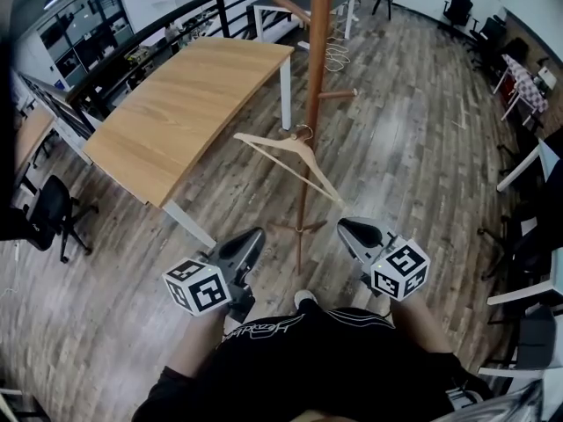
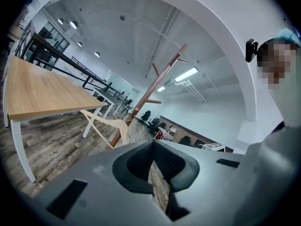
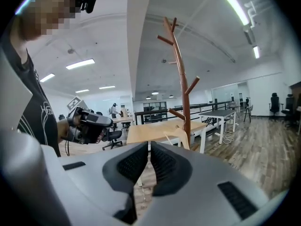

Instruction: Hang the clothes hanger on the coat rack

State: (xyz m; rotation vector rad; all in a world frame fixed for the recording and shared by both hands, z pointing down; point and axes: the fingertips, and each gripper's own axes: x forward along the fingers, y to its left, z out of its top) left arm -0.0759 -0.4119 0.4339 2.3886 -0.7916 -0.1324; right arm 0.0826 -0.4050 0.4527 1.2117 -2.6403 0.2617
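Note:
A pale wooden clothes hanger (image 1: 295, 154) hangs by its hook on a low peg of the brown wooden coat rack (image 1: 313, 77), tilted down to the right. Neither gripper touches it. My left gripper (image 1: 254, 236) and right gripper (image 1: 346, 227) are held low near my body, on either side of the rack's base, each shut with nothing between the jaws. The left gripper view shows the hanger (image 2: 106, 125) and rack (image 2: 151, 86) beyond the shut left gripper (image 2: 153, 146). Ahead of the shut right gripper (image 3: 149, 146) in its own view stand the rack (image 3: 181, 79) and hanger (image 3: 181, 136).
A long wooden table (image 1: 180, 104) with white legs stands left of the rack. A black office chair (image 1: 48, 214) is at the far left. More chairs and desks (image 1: 528, 86) line the right side. A railing (image 1: 202, 3) runs along the back.

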